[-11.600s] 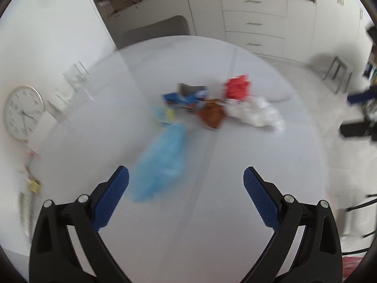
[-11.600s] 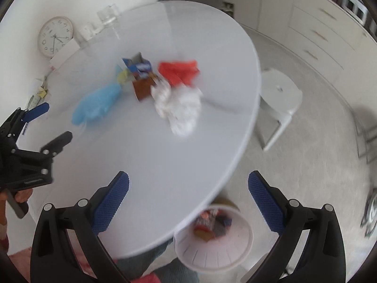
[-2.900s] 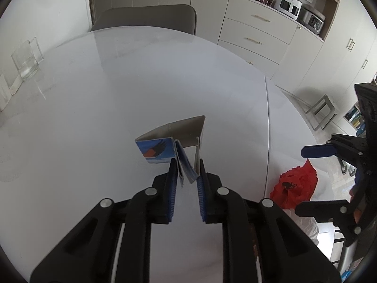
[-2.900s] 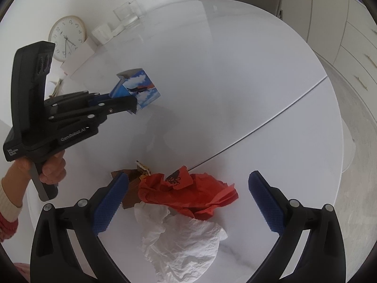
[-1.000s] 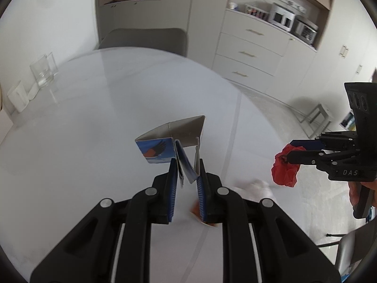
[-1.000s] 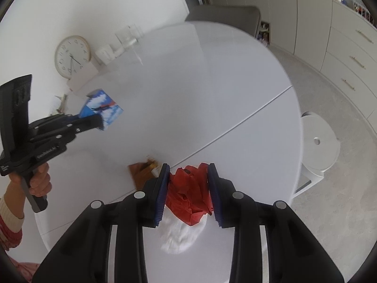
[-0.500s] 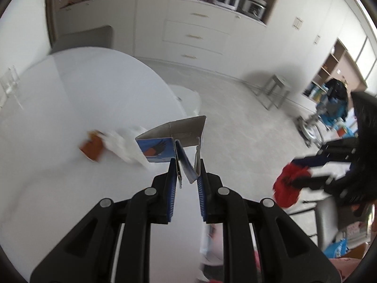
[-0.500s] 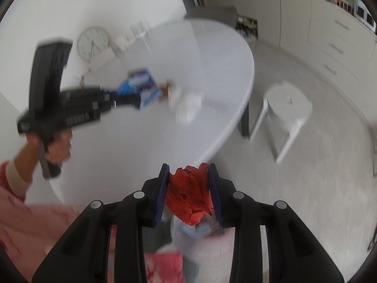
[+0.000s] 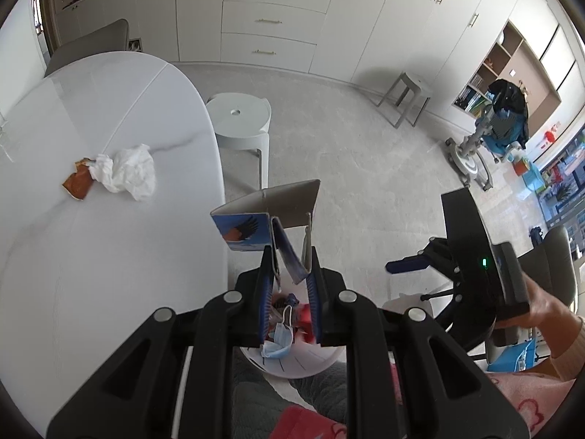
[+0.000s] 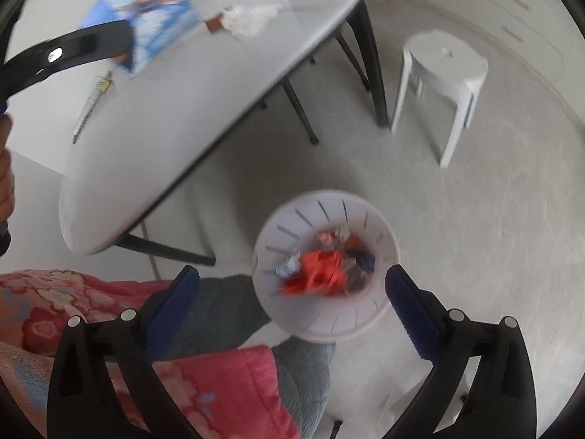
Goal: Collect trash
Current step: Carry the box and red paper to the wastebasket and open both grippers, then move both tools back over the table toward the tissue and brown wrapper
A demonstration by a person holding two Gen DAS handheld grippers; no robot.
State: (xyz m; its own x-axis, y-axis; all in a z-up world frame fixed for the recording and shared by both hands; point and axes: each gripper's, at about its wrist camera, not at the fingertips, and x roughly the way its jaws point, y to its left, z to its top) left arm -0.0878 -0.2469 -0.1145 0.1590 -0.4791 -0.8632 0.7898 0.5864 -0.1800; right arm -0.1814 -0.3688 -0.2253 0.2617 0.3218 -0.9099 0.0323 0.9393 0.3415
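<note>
While the left wrist view was directed down past the table (image 9: pixel 109 256) edge toward the floor, the left tongs (image 9: pixel 289 278) were seen clenched on a torn blue carton (image 9: pixel 270 226), gripped by a folded flap with its grey inner side turned upward. The carton was held in the air just beyond the table rim, above a white trash bin (image 9: pixel 292 362) of which only a part was visible beneath the tongs. A pale blue face mask (image 9: pixel 279 336) was seen draped at the bin's edge among other scraps. On the table, well apart from the carton, a crumpled white tissue (image 9: pixel 126 172) was lying against a brown wrapper (image 9: pixel 76 183). A white stool (image 9: pixel 241 120) was standing on the floor just beside the table. To the right, the right tongs (image 9: pixel 413 265) were seen from the side, held in a hand (image 9: pixel 548 307); from this angle their state could not be told. From the right wrist view, which was somewhat blurred, the right tongs (image 10: pixel 289 292) were shown released, with the blue pads spread wide and nothing between them. They were held over the trash bin (image 10: pixel 329 325), in which a red plastic bag (image 10: pixel 318 270) was lying on top of other rubbish. At the upper left, the carton (image 10: pixel 150 14) was seen in the left tongs (image 10: pixel 120 42) above the table (image 10: pixel 182 109), and the tissue (image 10: pixel 252 18) and wrapper (image 10: pixel 214 23) were visible beyond it. The stool (image 10: pixel 442 69) was standing to the right.
</note>
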